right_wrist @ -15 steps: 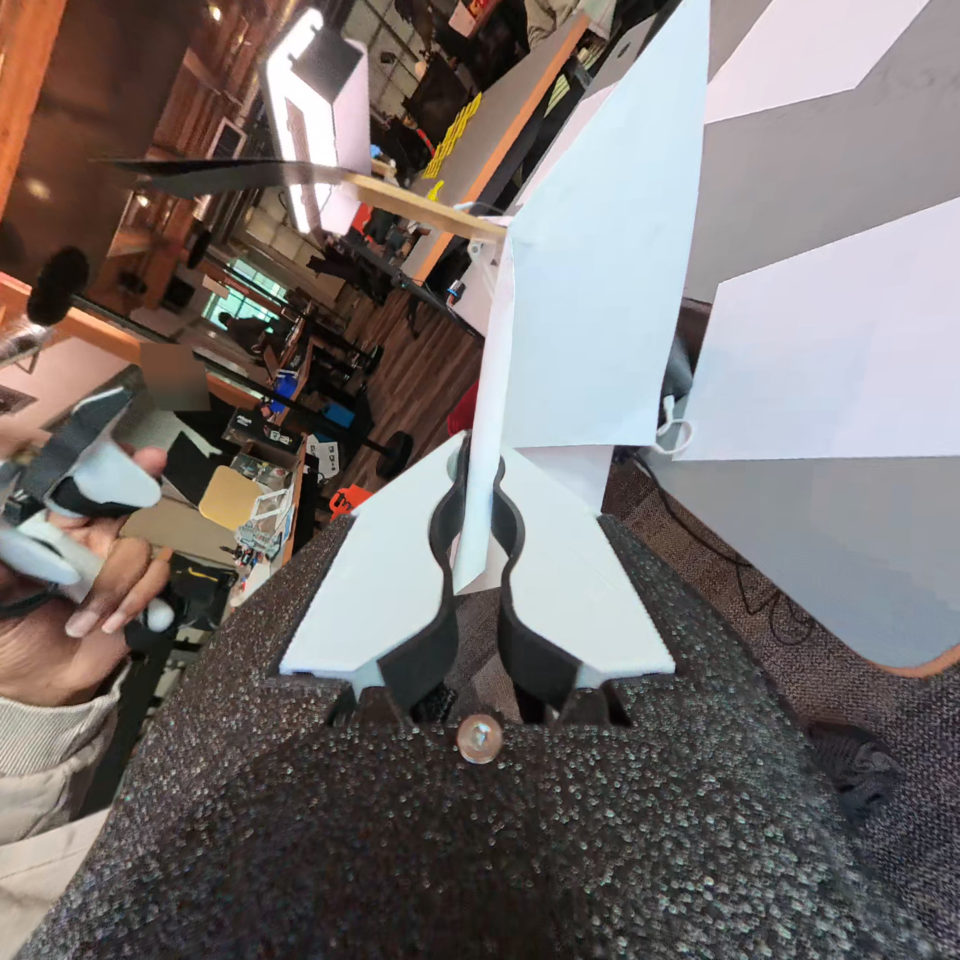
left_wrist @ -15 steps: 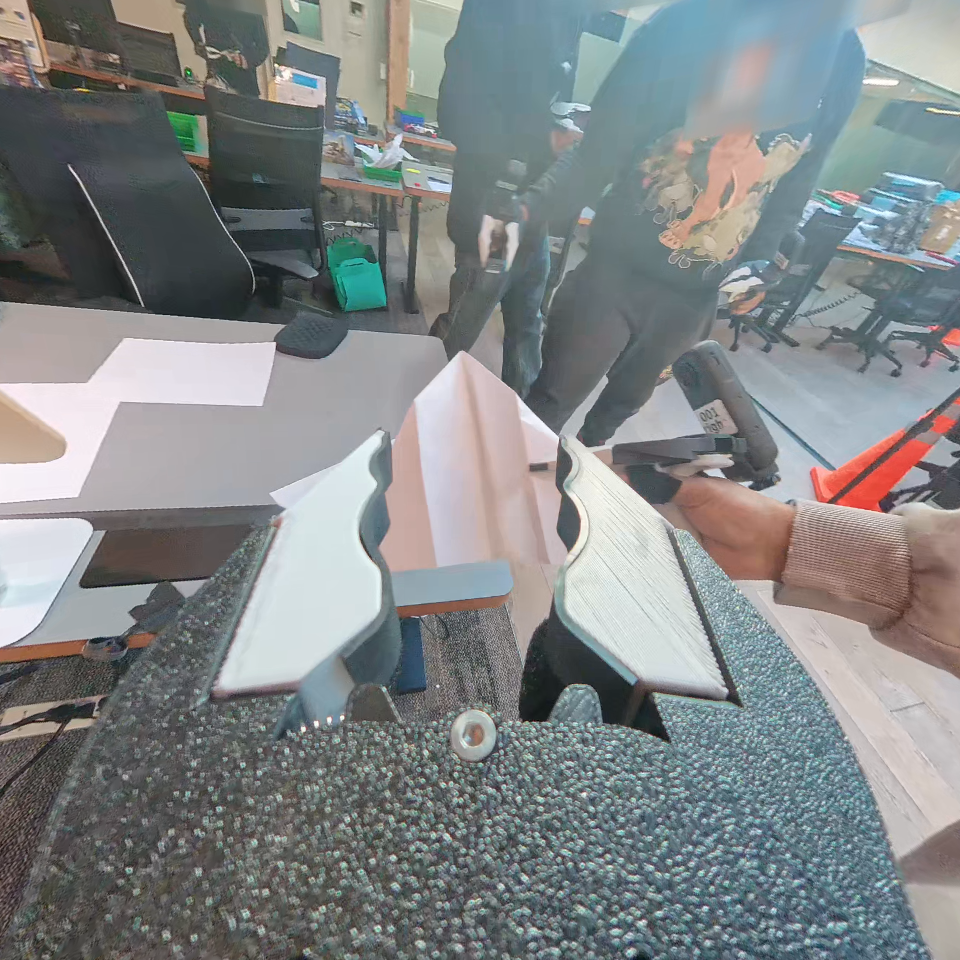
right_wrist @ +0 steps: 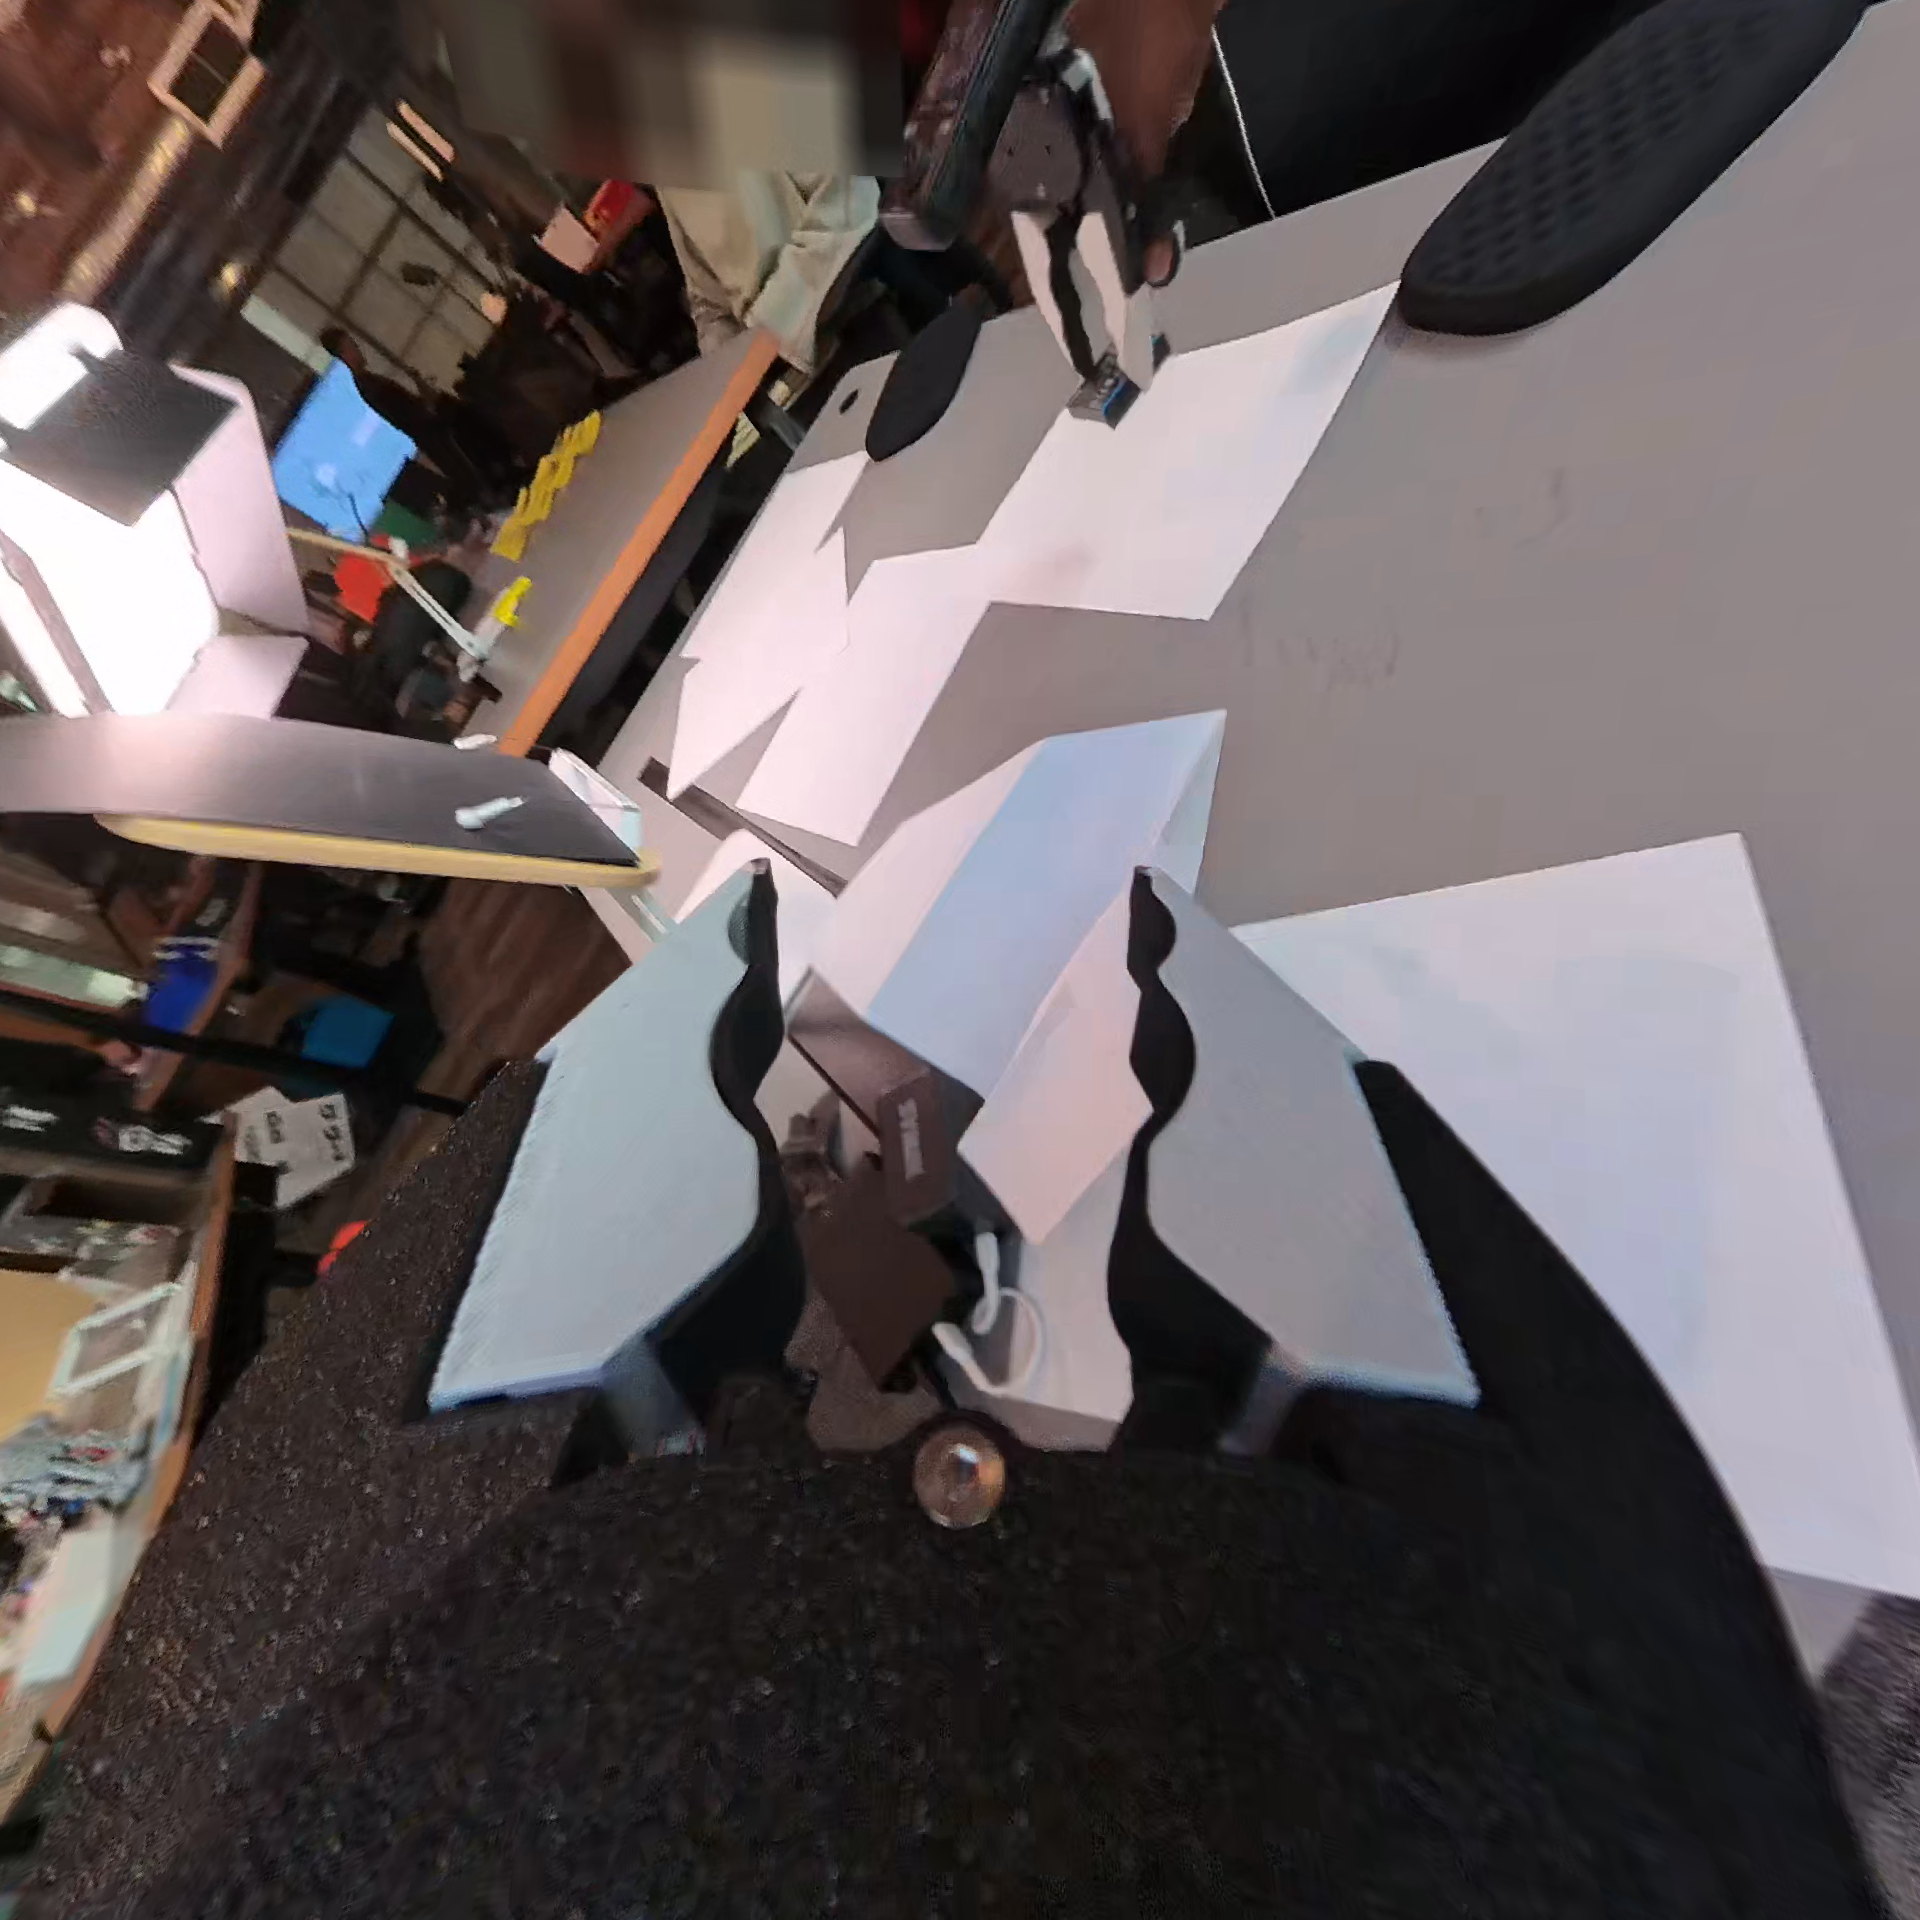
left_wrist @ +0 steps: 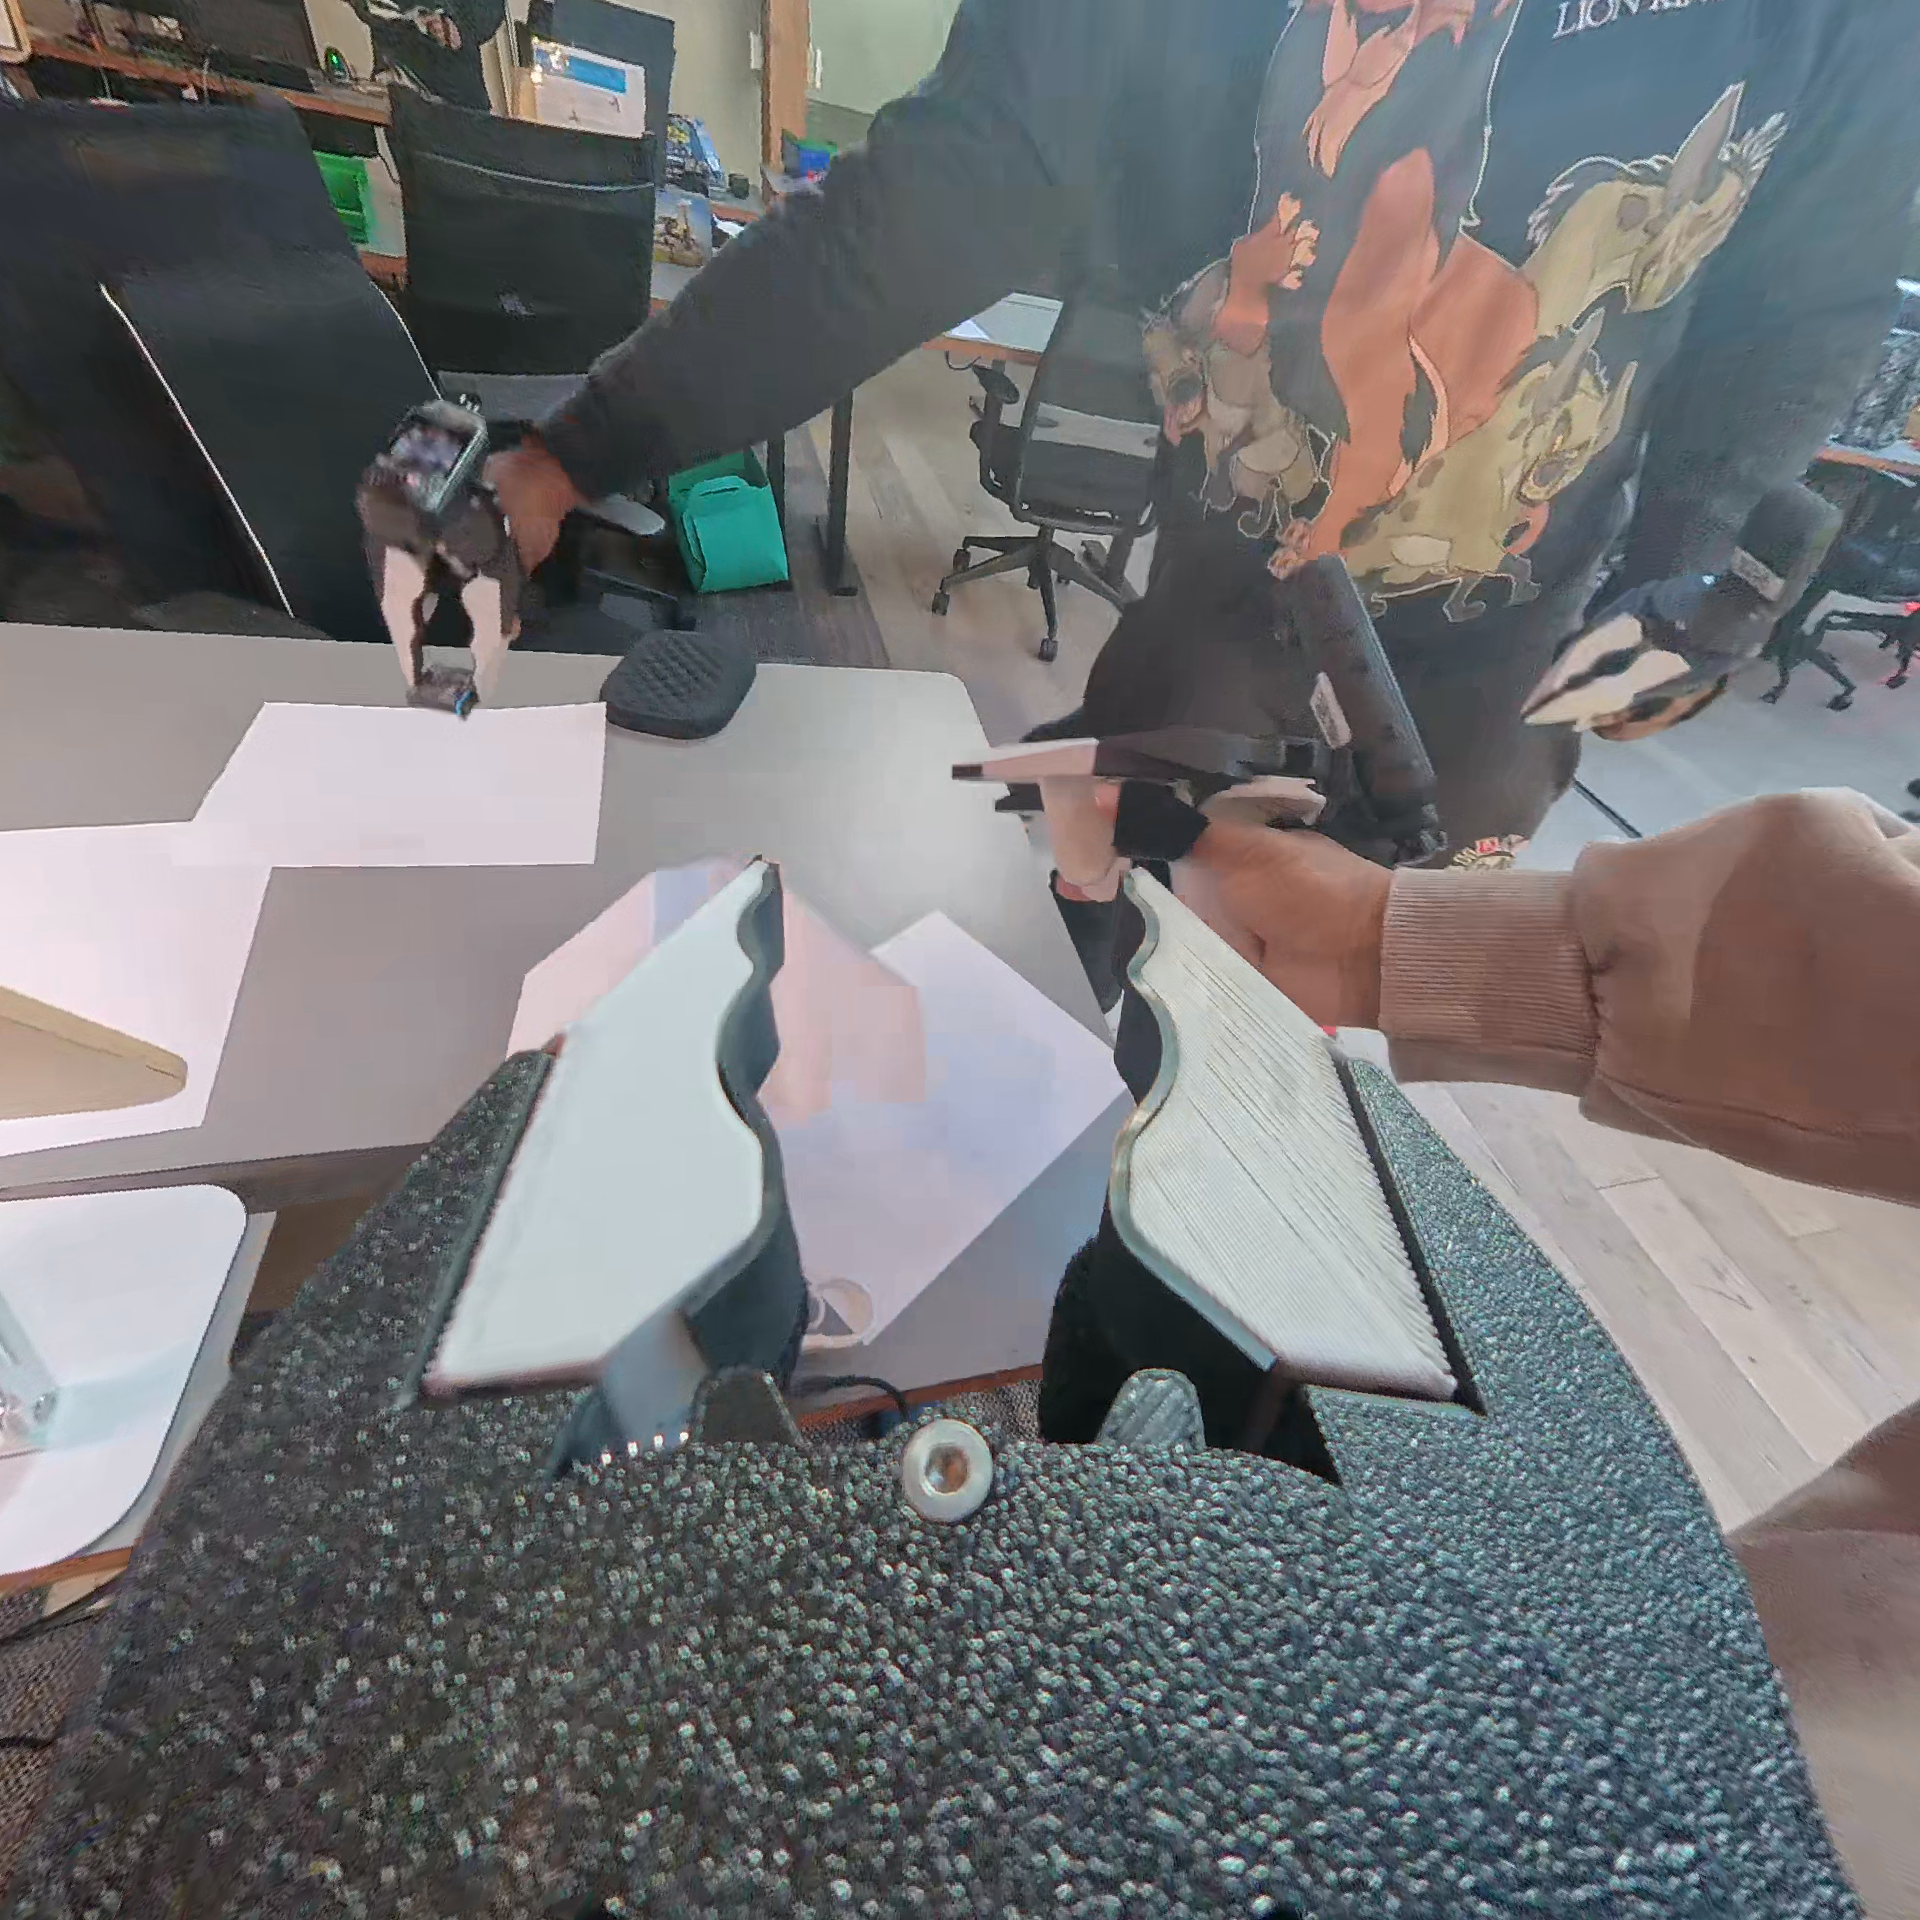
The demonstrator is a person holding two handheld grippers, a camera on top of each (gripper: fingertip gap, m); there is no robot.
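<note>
1. White folded paper (left_wrist: pixel 935 1060) lies at the grey table's (left_wrist: pixel 831 769) near edge, below your left gripper (left_wrist: pixel 951 883), whose jaws gape wide, empty.
2. Your right gripper (right_wrist: pixel 951 883) hovers beside it, equally wide, holding nothing.

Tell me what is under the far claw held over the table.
Under the far claw, a small dark object with a blue end sits at the far edge of a white sheet on the grey table. The table beneath the sheet is covered.

Bright daylight, fisheye edges, right view blurred
</note>
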